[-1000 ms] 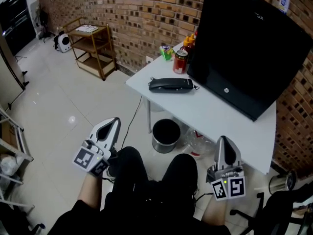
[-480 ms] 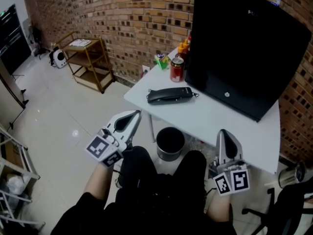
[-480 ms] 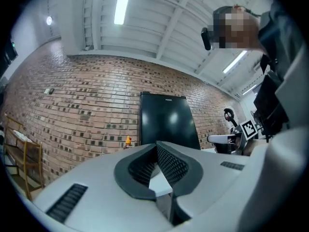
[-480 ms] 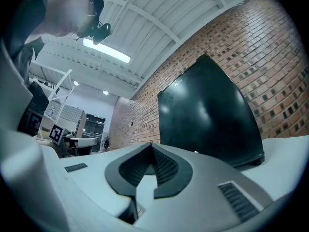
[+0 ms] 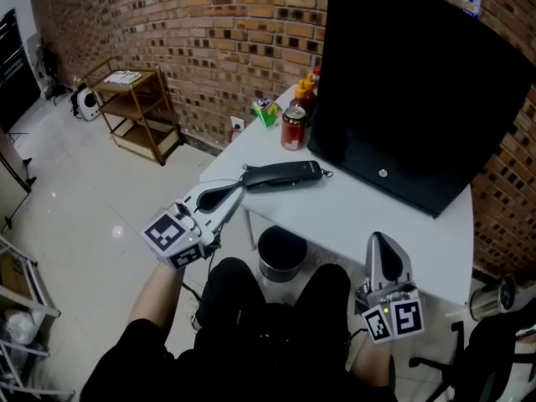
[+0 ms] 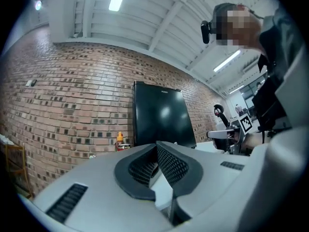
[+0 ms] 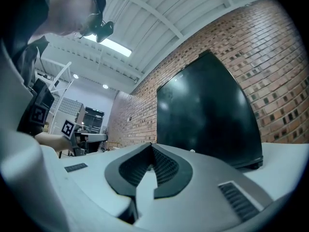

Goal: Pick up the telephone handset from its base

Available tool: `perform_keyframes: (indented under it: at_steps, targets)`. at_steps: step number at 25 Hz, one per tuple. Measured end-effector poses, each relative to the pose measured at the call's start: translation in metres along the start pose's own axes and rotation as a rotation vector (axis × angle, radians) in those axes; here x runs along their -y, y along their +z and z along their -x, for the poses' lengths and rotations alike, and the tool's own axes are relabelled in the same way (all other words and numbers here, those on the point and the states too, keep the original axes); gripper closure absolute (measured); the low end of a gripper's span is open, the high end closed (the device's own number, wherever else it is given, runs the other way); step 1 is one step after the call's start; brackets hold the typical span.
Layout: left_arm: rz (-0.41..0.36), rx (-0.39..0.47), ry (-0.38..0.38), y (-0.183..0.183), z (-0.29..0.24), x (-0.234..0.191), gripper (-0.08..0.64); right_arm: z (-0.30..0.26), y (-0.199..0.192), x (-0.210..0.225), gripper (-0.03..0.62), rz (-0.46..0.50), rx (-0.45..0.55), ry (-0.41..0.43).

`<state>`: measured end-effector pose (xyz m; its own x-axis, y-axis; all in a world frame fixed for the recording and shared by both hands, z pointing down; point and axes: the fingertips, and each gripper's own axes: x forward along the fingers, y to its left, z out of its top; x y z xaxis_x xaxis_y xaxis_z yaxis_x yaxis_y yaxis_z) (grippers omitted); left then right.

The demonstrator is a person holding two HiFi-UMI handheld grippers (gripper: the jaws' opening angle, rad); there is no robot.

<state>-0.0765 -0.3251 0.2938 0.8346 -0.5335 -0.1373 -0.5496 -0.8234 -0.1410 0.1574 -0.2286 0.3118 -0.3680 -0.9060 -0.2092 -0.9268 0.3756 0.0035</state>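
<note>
Task barely begun, as far as we can see; the handset [image 5: 281,175] lies flat on its base at the centre of the head view, near the left edge of the white desk [image 5: 360,214], in front of the big black screen [image 5: 410,90]; nothing grips it and it isn't lifted. Our left tongs [image 5: 232,194] sit just left of the handset's near end, tip aimed toward it but apart from it, no contact that we can make out; jaws together, nothing btwn them; the left gripper view agrees: pads meet, w/ only the brick wall, the screen & a bottle [image 6: 119,139] beyond. Our right tongs [image 5: 378,241] hang at lower right, below the desk's front edge, well apart from the phone; jaws likewise together & empty. So the approach looks partly made on the left side; left to do, in our judgement: open the jaws, straddle the handset, close on it, raise it clear of the base.
</note>
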Motion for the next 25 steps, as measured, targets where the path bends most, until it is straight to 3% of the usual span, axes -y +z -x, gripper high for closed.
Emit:
perform_keyframes:
  at_steps: [5, 9, 11, 15, 18, 25]
  targets:
    - [-0.019, -0.111, -0.093, -0.003, -0.045, -0.011, 0.534, 0.009, 0.001, 0.002, 0.583, 0.014, -0.009, -0.034]
    - [-0.001, -0.285, -0.221, -0.018, -0.084, -0.016, 0.335, 0.011, 0.002, 0.004, 0.583, 0.003, -0.01, -0.04]
    - [0.024, -0.4, -0.278, -0.032, -0.099, -0.02, 0.283, 0.009, 0.003, 0.003, 0.583, -0.008, -0.004, -0.036]
    - [-0.049, -0.626, -0.354, -0.069, -0.113, -0.017, 0.258, 0.006, -0.002, 0.003, 0.583, -0.013, -0.016, -0.028]
    - [-0.124, -0.716, -0.363, -0.086, -0.119, -0.017, 0.258, 0.0, -0.006, 0.004, 0.583, -0.024, -0.023, -0.015]
    - [-0.038, -0.804, -0.427, -0.105, -0.12, -0.019, 0.258, -0.013, -0.01, 0.0, 0.583, -0.022, -0.032, 0.017]
